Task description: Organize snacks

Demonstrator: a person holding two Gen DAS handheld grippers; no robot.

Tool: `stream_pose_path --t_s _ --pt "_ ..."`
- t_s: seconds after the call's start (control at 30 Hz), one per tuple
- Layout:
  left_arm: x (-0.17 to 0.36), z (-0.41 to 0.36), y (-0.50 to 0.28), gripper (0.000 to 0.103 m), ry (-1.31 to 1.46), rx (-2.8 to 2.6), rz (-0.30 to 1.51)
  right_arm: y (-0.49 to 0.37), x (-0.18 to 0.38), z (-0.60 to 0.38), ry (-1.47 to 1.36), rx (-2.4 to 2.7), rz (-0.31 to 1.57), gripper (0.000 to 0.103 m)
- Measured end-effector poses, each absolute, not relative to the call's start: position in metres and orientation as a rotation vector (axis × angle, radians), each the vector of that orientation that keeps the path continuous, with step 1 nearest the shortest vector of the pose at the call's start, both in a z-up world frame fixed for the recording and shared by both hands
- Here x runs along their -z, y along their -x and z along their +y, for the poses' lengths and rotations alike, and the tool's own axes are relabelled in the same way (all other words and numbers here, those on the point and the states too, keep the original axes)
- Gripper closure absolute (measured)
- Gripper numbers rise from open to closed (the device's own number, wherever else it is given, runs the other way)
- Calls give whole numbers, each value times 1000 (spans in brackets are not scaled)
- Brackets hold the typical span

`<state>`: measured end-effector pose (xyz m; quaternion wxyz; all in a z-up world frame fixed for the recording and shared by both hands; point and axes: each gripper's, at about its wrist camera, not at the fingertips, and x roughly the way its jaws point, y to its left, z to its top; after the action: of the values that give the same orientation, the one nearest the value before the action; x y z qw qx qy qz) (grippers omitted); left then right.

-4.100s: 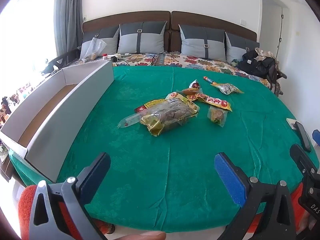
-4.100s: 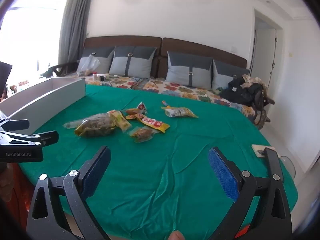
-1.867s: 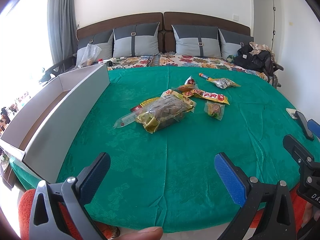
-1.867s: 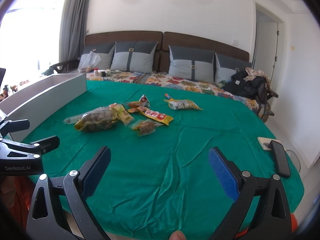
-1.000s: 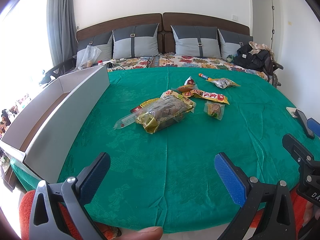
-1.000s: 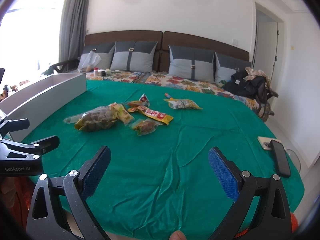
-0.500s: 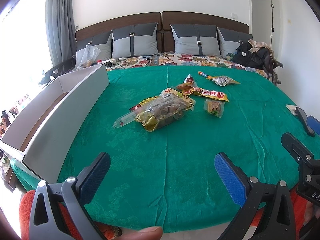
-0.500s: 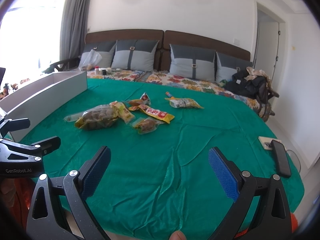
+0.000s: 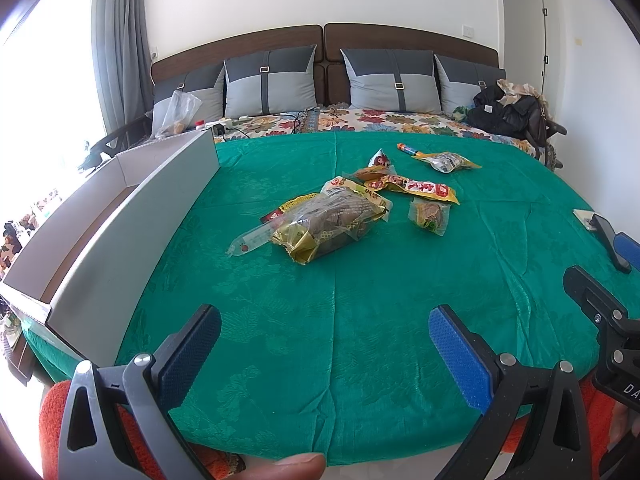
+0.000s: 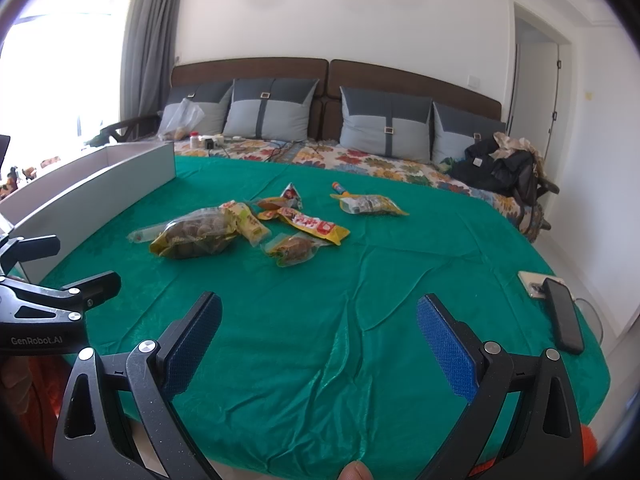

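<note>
From the left wrist view, the main risk I see lies in the heap: the big clear bag of brown snacks lies on top of a thin sausage stick and against a yellow packet, so a careless pinch could drag neighbours along or slide off the slick film; the cloth on the green counter is wrinkled and could bunch up under a low approach. The grey cardboard box, probably where the snacks should go, stands at the left edge with a tall near wall that a carried bag could catch on. The left tongs stand wide apart, empty, over bare cloth at the near edge, well short of the snacks. From the right wrist view, the long red-and-yellow packet overlaps its neighbours, the small vacuum pack sits just beside it, and a yellow-edged bag lies apart toward the bed pillows; a black phone at the right edge could be knocked by a wide swing. The right tongs are likewise fully spread, gripping and touching nothing.
</note>
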<state>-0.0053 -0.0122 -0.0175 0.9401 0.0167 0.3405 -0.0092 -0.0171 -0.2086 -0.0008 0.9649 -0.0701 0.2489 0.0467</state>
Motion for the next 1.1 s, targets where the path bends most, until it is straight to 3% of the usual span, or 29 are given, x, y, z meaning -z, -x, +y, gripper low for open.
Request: stream_pose_path --t_s 0.8,1.1 --pt "20 -13 1 0 -43 24 705 19 7 -205 143 -100 513 3" --pt "43 -5 -11 0 -12 17 811 13 12 -213 119 -119 570 3"
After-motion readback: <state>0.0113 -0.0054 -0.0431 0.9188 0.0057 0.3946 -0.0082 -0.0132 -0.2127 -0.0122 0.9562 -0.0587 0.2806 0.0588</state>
